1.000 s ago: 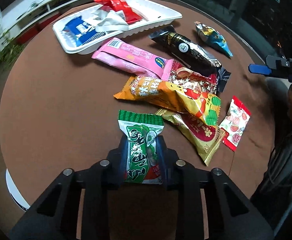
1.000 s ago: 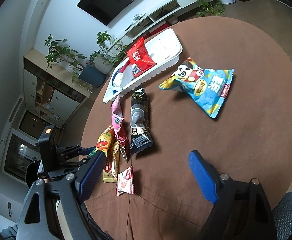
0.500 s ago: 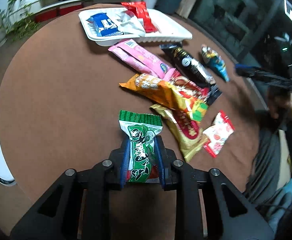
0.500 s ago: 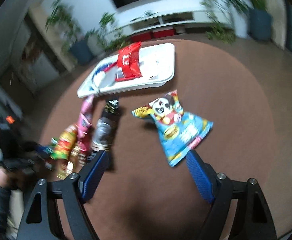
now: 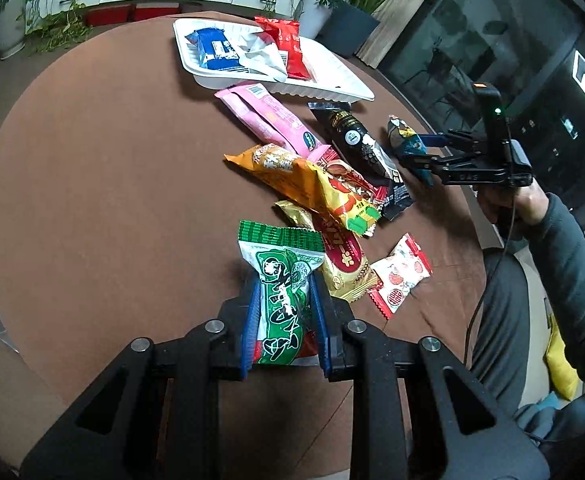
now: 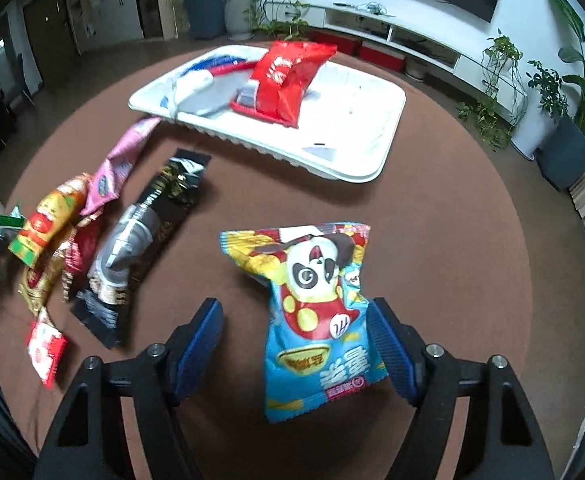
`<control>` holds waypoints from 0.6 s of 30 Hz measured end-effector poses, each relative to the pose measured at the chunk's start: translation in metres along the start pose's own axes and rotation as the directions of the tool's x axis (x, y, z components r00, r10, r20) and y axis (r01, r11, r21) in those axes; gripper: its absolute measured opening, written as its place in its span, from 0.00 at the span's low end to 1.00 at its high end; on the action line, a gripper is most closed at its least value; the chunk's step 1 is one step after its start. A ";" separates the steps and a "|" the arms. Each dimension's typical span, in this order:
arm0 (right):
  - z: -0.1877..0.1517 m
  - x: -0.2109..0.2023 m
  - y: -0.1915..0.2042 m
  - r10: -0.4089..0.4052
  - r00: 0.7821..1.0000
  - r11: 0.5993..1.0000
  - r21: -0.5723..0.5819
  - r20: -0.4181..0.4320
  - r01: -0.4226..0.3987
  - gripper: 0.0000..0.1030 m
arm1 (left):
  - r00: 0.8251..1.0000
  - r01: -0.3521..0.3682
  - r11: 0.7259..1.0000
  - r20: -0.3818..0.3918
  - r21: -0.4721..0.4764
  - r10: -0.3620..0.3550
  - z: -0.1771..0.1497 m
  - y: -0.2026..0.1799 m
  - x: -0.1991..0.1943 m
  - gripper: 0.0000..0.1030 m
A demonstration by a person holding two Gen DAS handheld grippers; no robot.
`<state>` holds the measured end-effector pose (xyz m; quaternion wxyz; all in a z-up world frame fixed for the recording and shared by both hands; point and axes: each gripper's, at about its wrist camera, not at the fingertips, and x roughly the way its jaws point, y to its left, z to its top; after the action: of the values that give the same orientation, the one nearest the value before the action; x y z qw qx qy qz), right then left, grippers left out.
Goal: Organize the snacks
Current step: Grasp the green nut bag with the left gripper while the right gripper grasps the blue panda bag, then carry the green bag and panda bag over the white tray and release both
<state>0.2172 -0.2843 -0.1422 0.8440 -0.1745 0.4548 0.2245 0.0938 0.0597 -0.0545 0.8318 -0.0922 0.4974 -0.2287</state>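
My left gripper [image 5: 285, 322] is shut on a green snack packet [image 5: 282, 292] and holds it above the brown round table [image 5: 92, 184]. My right gripper [image 6: 296, 344] is open, its blue pads either side of a blue panda snack bag [image 6: 316, 304] that lies on the table between them. It also shows in the left wrist view [image 5: 420, 152] by that bag [image 5: 406, 140]. A white tray [image 6: 356, 120] at the far side holds a red packet [image 6: 288, 76], a blue packet [image 5: 214, 50] and a white wrapper [image 5: 262, 58].
Loose snacks lie mid-table: a pink packet [image 5: 268, 120], a black packet [image 6: 144, 236], an orange packet [image 5: 308, 184], a gold packet [image 5: 340, 260] and a small red-and-white packet [image 5: 400, 274]. Plants and a white shelf stand beyond the table.
My right gripper swung round and closed in on the blue panda bag, which now lies between its open fingers. My left gripper kept hold of the green packet and turned its view leftward.
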 end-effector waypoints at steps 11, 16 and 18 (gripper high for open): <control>-0.004 -0.001 -0.014 0.015 1.000 0.998 0.062 -0.008 -0.015 0.48 | 1.000 0.018 1.000 0.002 -0.020 -0.018 0.000 0.004 0.005 0.21; 0.004 0.003 -0.019 0.018 1.000 0.995 0.096 -0.021 -0.016 0.47 | 1.000 0.027 0.999 0.009 -0.034 -0.026 -0.002 0.007 0.004 0.21; 0.007 0.005 -0.020 0.012 1.000 0.995 0.101 -0.026 -0.010 0.47 | 1.000 0.027 0.999 0.012 -0.036 -0.027 -0.003 0.008 0.002 0.21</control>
<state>0.2349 -0.2961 -0.1407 0.8443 -0.1322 0.4778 0.2035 0.0942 0.0656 -0.0606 0.8296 -0.1154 0.4955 -0.2302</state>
